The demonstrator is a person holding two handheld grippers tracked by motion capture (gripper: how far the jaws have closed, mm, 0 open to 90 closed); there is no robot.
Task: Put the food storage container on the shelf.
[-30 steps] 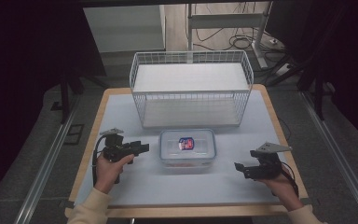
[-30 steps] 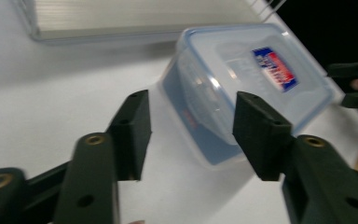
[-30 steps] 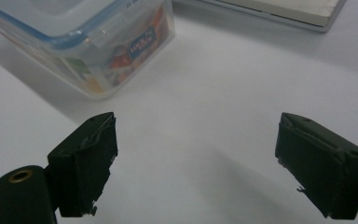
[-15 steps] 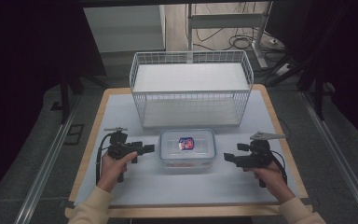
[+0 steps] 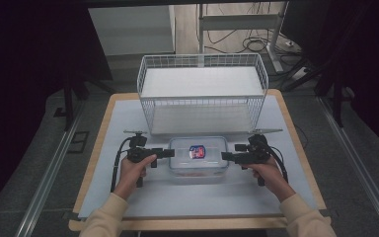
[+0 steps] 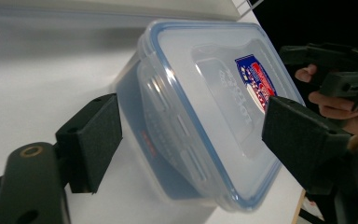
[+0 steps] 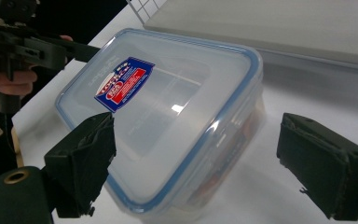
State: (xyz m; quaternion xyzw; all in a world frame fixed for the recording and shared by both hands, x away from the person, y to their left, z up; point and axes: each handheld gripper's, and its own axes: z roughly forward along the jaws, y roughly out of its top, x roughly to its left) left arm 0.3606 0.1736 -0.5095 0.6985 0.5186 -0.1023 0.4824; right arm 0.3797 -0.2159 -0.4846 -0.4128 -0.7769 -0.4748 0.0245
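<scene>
A big white wire basket [image 5: 202, 94] stands at the back of the worktop [image 5: 128, 197], and a clear plastic box [image 5: 199, 156] with a blue-edged lid lies flat just in front of it. The left hand-held gripper [image 5: 171, 153] is at one short end of the box and the right hand-held gripper [image 5: 224, 156] at the other. Both have just opened their jaws wide, with an end of the box between them but no pad pressing on it, and a small red and blue sticker [image 5: 196, 151] sits on the lid.
</scene>
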